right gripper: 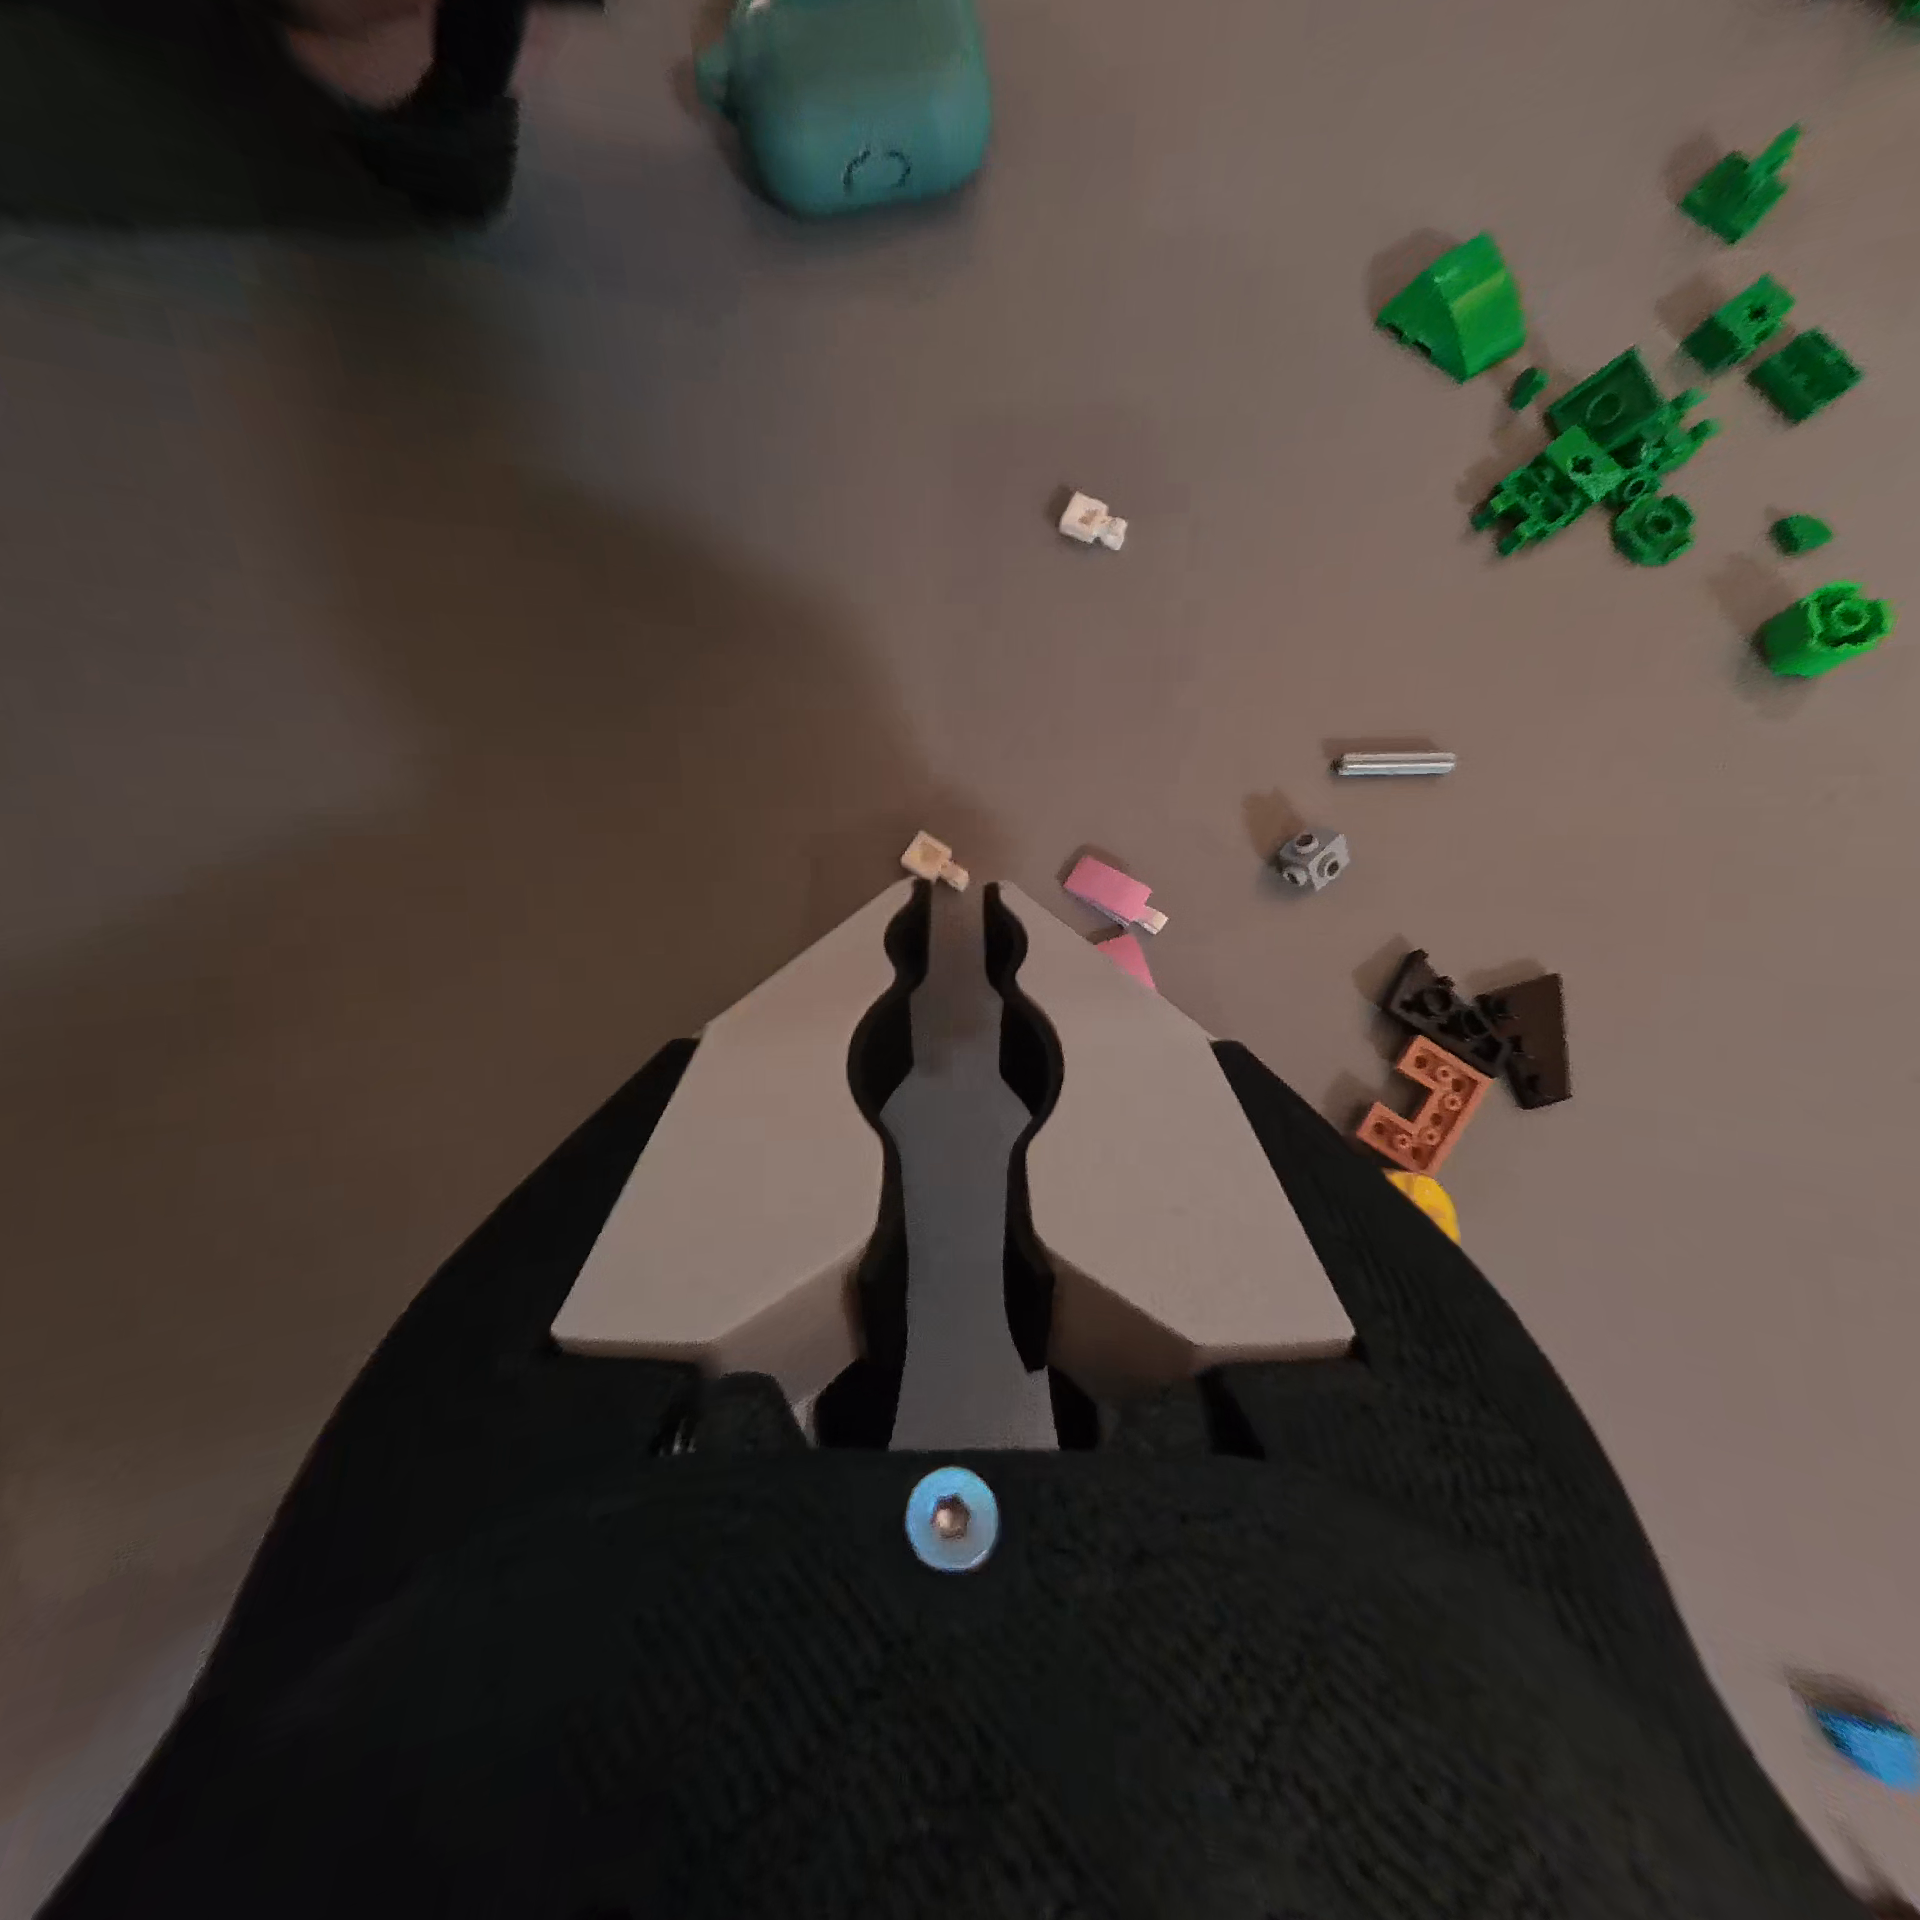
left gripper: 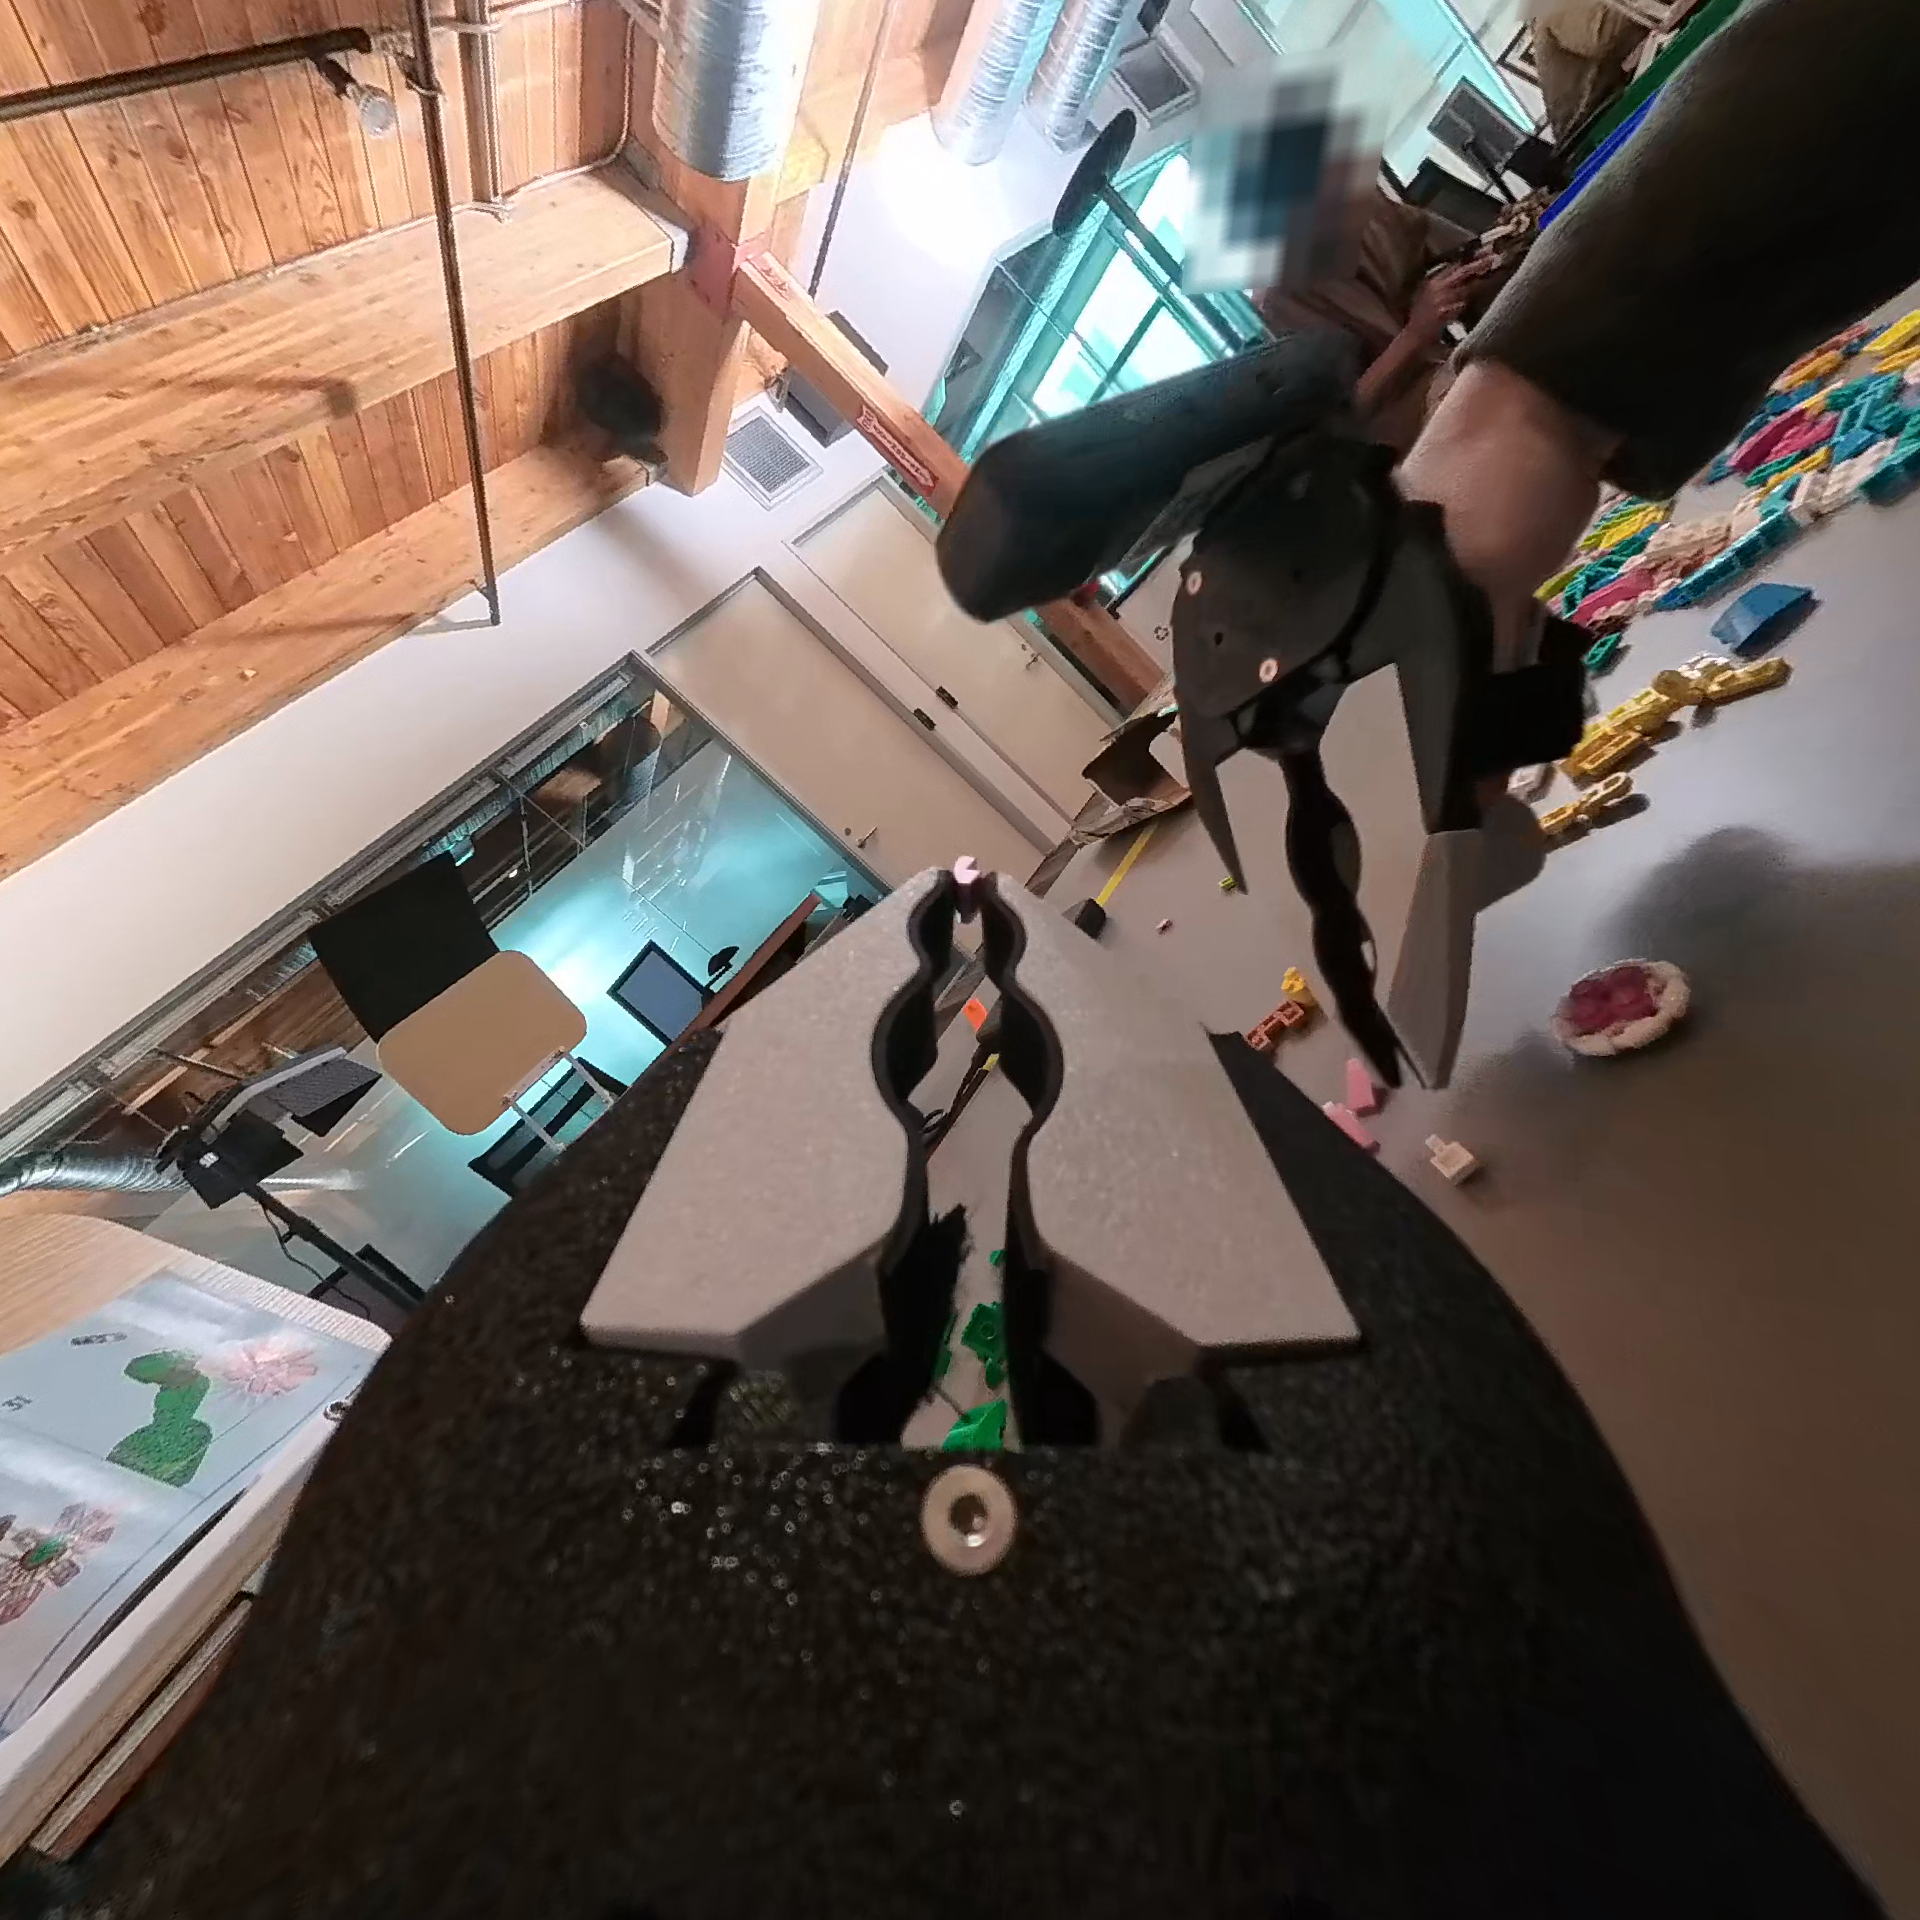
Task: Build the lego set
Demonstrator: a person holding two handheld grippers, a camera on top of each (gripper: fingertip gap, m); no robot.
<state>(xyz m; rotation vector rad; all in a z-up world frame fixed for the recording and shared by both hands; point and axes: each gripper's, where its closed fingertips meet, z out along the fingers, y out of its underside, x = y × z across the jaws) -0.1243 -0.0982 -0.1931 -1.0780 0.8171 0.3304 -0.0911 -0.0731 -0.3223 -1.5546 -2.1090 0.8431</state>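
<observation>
My left gripper point(left gripper: 966, 891) is tilted up off the table and shut on a tiny pink piece point(left gripper: 966, 873) at its fingertips. My right gripper point(right gripper: 951, 888) points down at the grey table point(right gripper: 623, 520), its jaws a narrow gap apart and empty. A small tan clip piece point(right gripper: 928, 856) lies just beyond its tips. Pink pieces point(right gripper: 1107, 885) lie just right of the tips. The right gripper also shows in the left wrist view point(left gripper: 1392, 1070), held by a hand over the pink pieces point(left gripper: 1359, 1103).
Loose green pieces point(right gripper: 1600, 457) lie at the far right, with a grey axle point(right gripper: 1392, 766), a grey stud brick point(right gripper: 1314, 860), a white clip piece point(right gripper: 1091, 517) and orange and black plates point(right gripper: 1423, 1112). A teal object point(right gripper: 862, 104) sits ahead. An instruction booklet point(left gripper: 156, 1455) and a coloured brick pile point(left gripper: 1766, 468) flank the table. My right fingertips sit around 15 cm from my left ones.
</observation>
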